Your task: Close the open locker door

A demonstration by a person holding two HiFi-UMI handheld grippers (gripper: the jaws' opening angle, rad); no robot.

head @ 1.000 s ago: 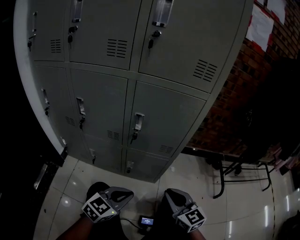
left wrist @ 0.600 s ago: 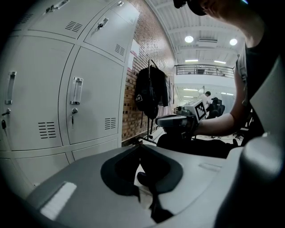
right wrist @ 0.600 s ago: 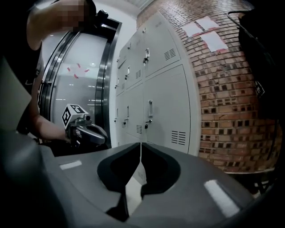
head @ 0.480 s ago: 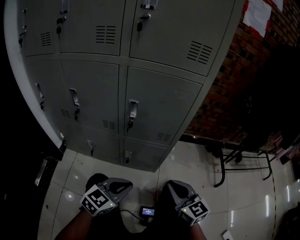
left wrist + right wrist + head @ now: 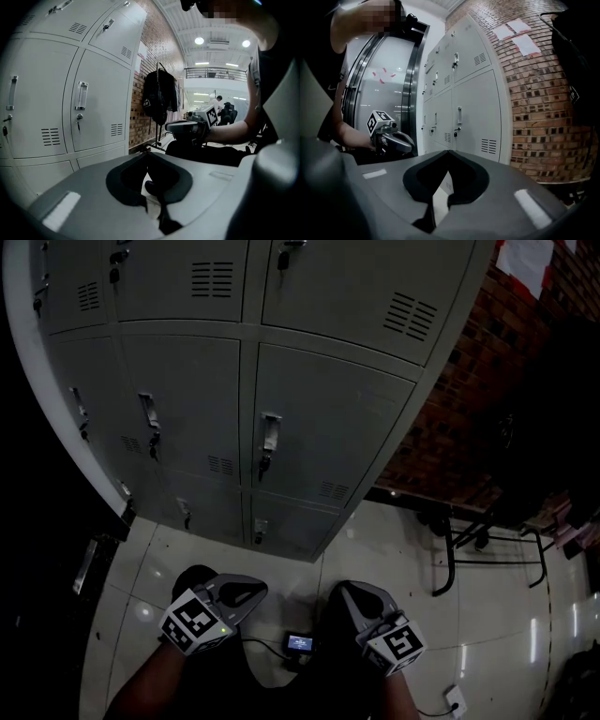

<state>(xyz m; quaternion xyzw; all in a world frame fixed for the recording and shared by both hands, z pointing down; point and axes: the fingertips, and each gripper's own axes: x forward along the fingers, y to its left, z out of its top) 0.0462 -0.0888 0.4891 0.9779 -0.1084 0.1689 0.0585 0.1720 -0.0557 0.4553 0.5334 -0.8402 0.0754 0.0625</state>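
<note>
The bank of grey lockers fills the upper left and centre of the head view, with a brick wall to its right. Every door that shows there sits flush with its frame, handles and keys hanging down. No door stands ajar in any view, so the open one is either outside the frames or already shut; the pictures cannot say which.

The left gripper and the right gripper are held low at the bottom centre, close to the person's body and well apart from the lockers, above pale floor tiles. A small device with a lit screen lies between them. In each gripper's own view the dark jaws are pressed together at their tips, with nothing pinched.

As a judgement, no contact step is in hand: this looks like a rest or scanning pose. A next move would call for finding an ajar door, raising one gripper to its free edge, and pushing it flat with the closed jaws.
</note>
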